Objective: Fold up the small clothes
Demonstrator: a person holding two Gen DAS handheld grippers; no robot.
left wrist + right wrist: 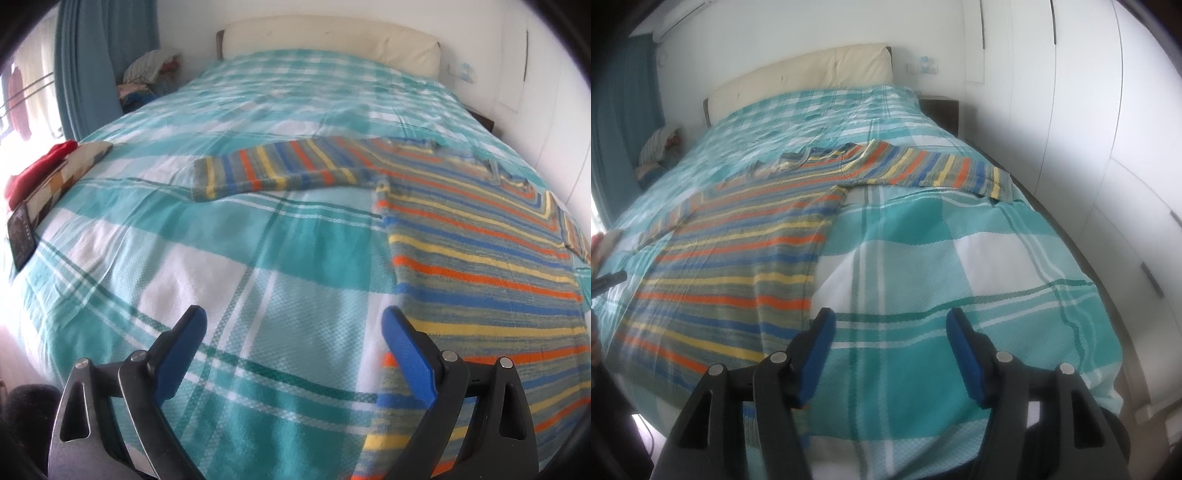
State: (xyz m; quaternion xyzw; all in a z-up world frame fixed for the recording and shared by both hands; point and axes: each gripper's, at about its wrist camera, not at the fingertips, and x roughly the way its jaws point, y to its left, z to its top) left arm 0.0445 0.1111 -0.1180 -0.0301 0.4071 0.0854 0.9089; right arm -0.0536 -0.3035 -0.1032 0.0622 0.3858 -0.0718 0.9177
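Observation:
A striped sweater point(480, 266) in blue, orange, yellow and grey lies flat on the teal plaid bedspread point(221, 258), sleeves spread out sideways. Its left sleeve point(273, 170) stretches leftward in the left wrist view. In the right wrist view the sweater body point(738, 266) lies left of centre and the right sleeve point(945, 170) reaches right. My left gripper point(295, 325) is open and empty above the bedspread, just left of the sweater's hem. My right gripper point(890, 325) is open and empty, just right of the hem.
A red garment point(40, 166) and a patterned folded stack point(62, 177) lie at the bed's left edge beside a dark phone point(21, 236). Cream headboard point(332, 40), blue curtain point(81, 66), white wardrobe point(1089, 129) on the right, dark nightstand point(942, 110).

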